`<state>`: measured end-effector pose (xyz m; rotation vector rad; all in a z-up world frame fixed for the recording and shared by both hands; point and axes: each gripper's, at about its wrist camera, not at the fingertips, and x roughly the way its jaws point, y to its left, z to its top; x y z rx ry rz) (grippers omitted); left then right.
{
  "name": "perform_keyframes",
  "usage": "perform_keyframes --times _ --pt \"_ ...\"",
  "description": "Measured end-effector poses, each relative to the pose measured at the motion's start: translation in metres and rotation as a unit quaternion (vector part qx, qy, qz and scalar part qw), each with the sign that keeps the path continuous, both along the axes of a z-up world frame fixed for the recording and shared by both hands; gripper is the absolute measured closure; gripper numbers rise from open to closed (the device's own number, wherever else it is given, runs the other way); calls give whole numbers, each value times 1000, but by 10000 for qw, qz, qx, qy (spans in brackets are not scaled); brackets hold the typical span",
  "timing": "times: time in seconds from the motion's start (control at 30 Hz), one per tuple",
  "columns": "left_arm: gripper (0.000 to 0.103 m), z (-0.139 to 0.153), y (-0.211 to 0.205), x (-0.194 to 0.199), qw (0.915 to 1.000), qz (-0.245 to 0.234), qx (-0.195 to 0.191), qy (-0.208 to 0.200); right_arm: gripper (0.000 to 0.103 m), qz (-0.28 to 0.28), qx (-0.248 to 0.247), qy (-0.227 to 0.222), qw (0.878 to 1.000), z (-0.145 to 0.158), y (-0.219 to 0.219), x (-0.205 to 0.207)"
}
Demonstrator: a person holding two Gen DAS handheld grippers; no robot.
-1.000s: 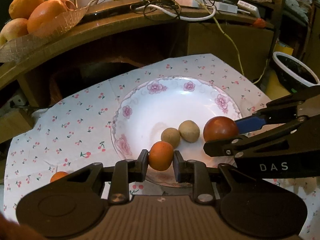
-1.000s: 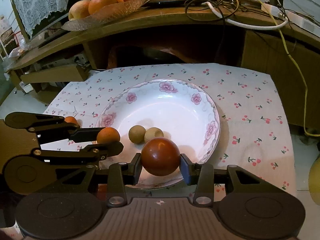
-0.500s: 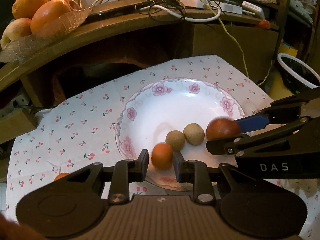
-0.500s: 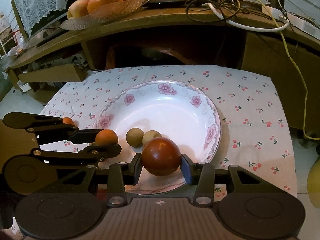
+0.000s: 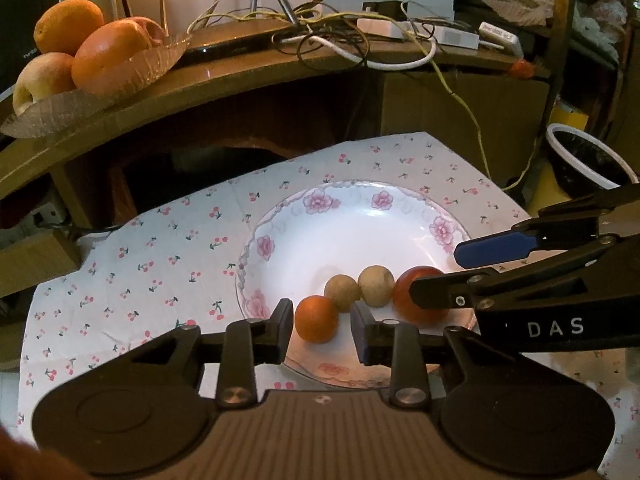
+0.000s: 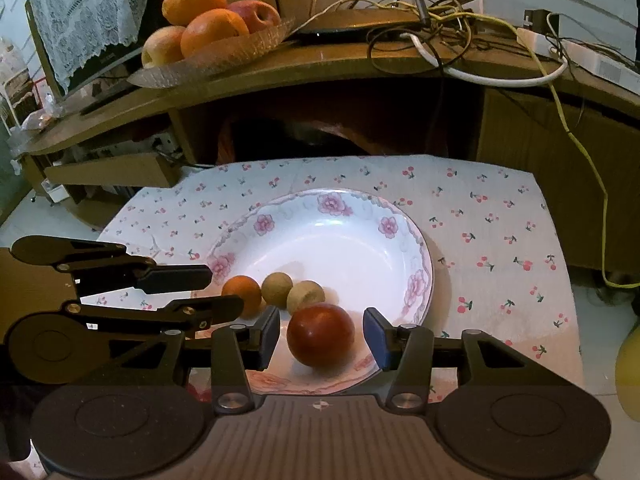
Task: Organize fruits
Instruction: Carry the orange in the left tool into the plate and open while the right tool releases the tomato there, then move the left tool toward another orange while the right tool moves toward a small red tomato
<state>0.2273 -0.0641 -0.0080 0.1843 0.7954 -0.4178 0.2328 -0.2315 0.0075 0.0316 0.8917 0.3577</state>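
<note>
Floral plate (image 6: 416, 248) sits on cherry-print cloth (image 6: 500, 240). On plate's near side, L to R: small orange (image 5: 317, 319), 2 tan fruits (image 5: 342, 292), dark red fruit (image 6: 321, 335). Left gripper (image 5: 319, 330) & right gripper (image 6: 320, 338) both spread wide w/ gaps around orange & red fruit.

Small orange (image 5: 317, 319) between parted left tool (image 5: 320, 330) fingers

A curved wooden desk (image 6: 320, 64) strewn with cables (image 6: 460, 28) stands behind the cherry-print cloth (image 6: 500, 220).
</note>
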Motion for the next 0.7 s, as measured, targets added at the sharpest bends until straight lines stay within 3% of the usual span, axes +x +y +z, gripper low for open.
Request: perform_keyframes --times 0.7 --pt "62 8 32 -51 9989 -433 133 114 54 746 88 279 9968 0 19 -39"
